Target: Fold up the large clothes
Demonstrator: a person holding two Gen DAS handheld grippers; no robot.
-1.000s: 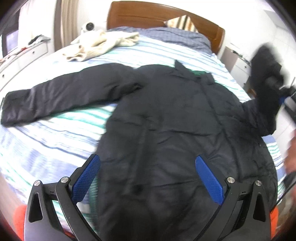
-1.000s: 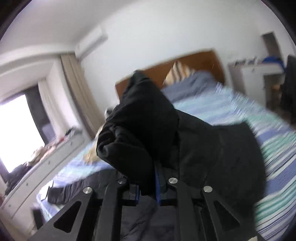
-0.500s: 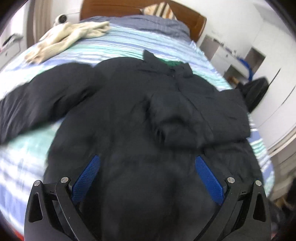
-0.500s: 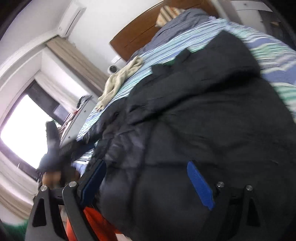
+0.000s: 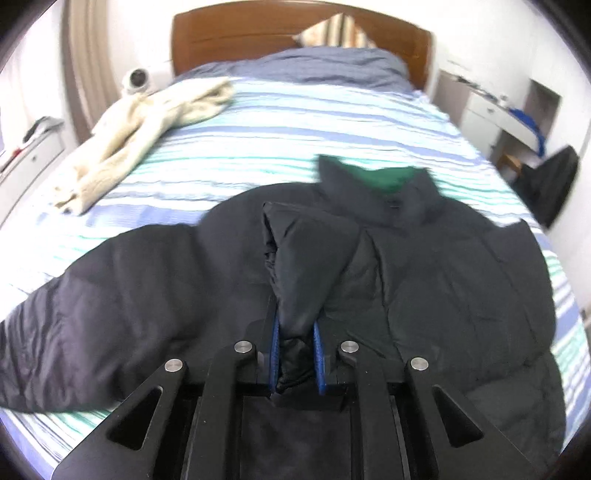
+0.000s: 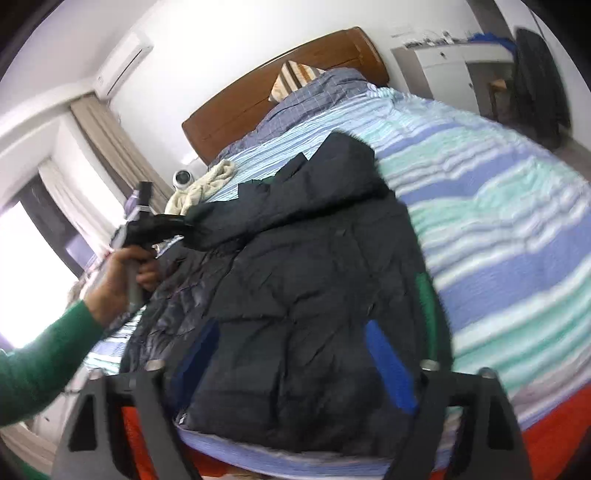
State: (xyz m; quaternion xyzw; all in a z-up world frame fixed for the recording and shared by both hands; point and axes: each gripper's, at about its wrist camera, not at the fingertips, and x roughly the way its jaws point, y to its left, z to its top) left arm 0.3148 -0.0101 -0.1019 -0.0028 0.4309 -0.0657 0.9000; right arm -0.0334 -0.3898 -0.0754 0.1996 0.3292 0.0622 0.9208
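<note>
Lying spread across the striped blue, white and mint bed sheet (image 5: 295,122), the large black padded jacket (image 5: 461,280) fills the near half of the bed, its stand-up collar with green lining (image 5: 391,177) pointing toward the brown wooden headboard (image 5: 258,29). The left claw (image 5: 295,354) is clenched on a bunched fold of the jacket's black fabric, which stands up as a peaked ridge between its blue pads (image 5: 274,350); from the right wrist view that same claw (image 6: 184,223) is gripped by a hand (image 6: 118,280) in a green sleeve (image 6: 44,354) at the jacket's far side, with the cloth drawn out toward it. One sleeve of the jacket (image 5: 85,306) stretches out flat to the left over the sheet. The right claw (image 6: 295,358) hovers above the jacket's lower hem with its jaws closing and its blue pads (image 6: 388,369) well apart; jacket fabric lies under and between them, but the pads are not pressing on it. A cream knitted garment (image 5: 147,122) lies crumpled on the sheet nearer the headboard, apart from the jacket, with a small white round camera (image 5: 137,79) just beyond it. A blue-grey duvet (image 5: 314,66) and a striped pillow (image 5: 332,31) sit against the headboard.
</note>
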